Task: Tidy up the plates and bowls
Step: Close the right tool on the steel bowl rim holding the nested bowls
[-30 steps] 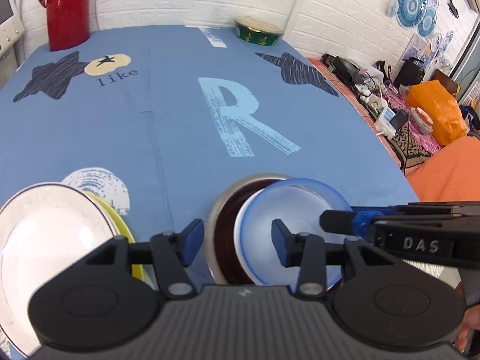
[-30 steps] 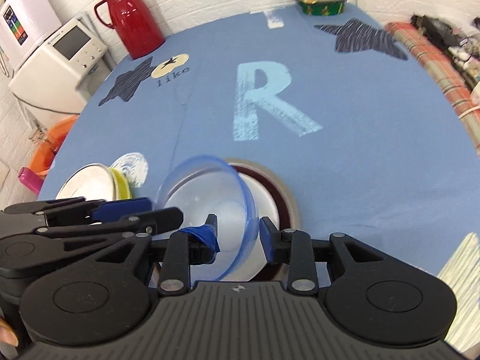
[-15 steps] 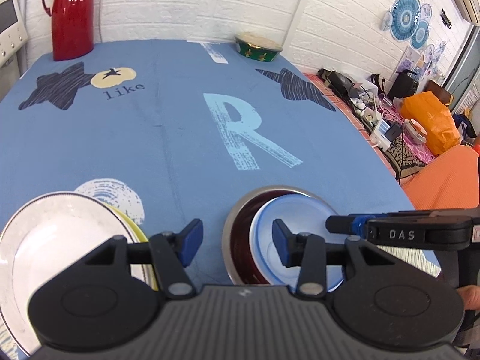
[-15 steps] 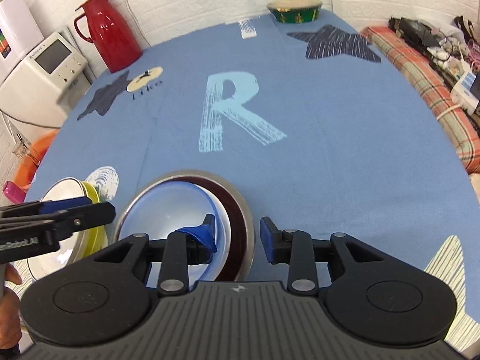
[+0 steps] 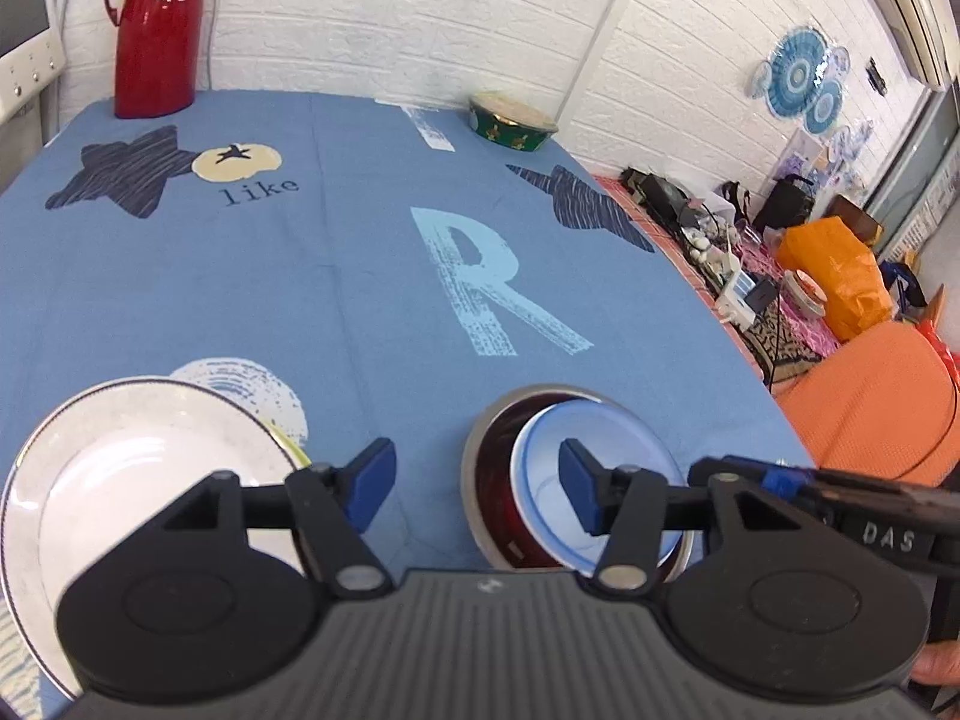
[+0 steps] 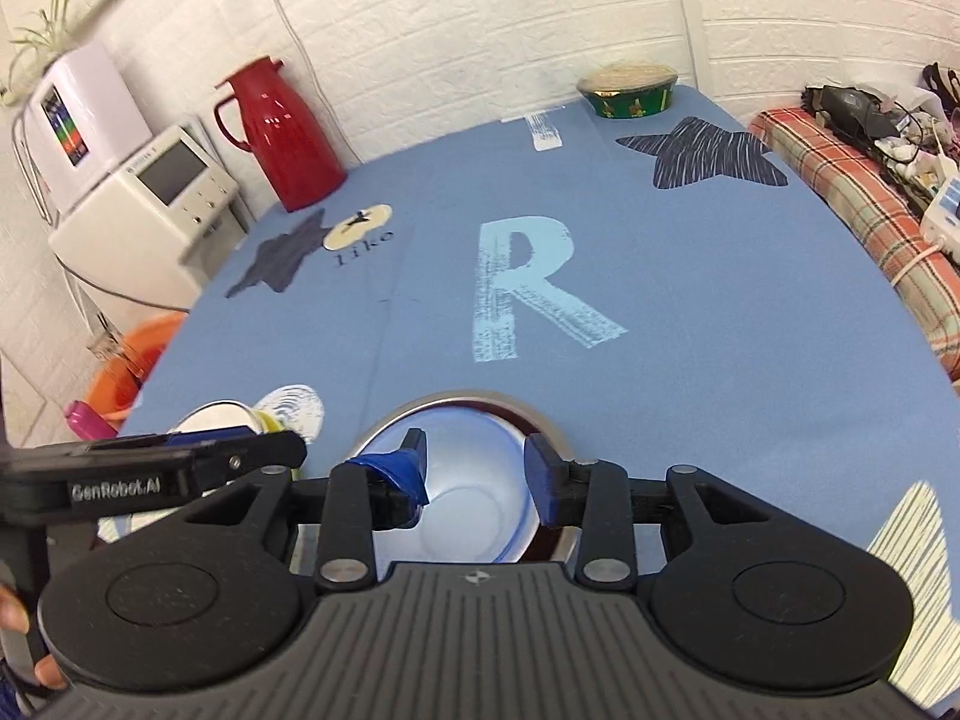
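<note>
- Our right tongs point(image 6: 474, 474) hang parted above the translucent blue-rimmed plastic bowl point(image 6: 474, 480), gripping nothing.
- That bowl sits inside the dark-red metal-rimmed bowl point(image 5: 498, 480).
- Our left tongs point(image 5: 474, 483) gape empty; white round plate point(image 5: 132, 480) at nine o'clock.

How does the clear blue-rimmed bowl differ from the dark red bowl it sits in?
The clear blue-rimmed bowl is translucent with a thin blue edge; the dark red bowl is opaque, dark red inside with a silvery rim. The clear bowl is the smaller and nests inside; the red one is wider and sits on the blue tablecloth. In the left wrist view the clear bowl lies off-centre, toward the red bowl's right side. Both are round and upright.
</note>
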